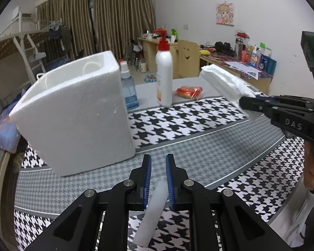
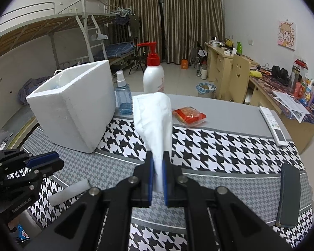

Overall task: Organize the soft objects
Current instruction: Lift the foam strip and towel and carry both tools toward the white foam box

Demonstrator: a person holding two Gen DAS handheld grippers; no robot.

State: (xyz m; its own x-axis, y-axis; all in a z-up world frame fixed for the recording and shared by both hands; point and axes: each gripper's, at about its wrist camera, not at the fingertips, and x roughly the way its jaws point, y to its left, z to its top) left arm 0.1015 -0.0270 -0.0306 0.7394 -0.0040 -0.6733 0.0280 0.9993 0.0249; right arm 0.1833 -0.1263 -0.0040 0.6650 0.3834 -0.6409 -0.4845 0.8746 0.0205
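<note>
A white foam box (image 2: 77,106) stands on the houndstooth table cover (image 2: 209,146) and serves as the landmark here. A folded white cloth (image 2: 155,121) is clamped between the blue pads of the right gripper (image 2: 158,167), whose jaws are pressed together on its lower end; the cloth is held up above the table, to the right of the box and apart from it. In the left wrist view a white foam strip (image 1: 151,209) is seen between the fingers of the left gripper (image 1: 158,167), in front of the box; the jaws stand narrowly apart, the strip lies slantwise in the gap near their base, and whether the pads press on it cannot be told. Just beside the box, at its far right corner, a blue spray bottle (image 2: 123,96) is placed, and a white pump bottle with a red top (image 2: 153,75) stands just beyond that. A red snack packet (image 2: 189,115) lies farther to the right of the box, and a white remote control (image 2: 273,125) is seen well apart from it near the table's right edge.
</note>
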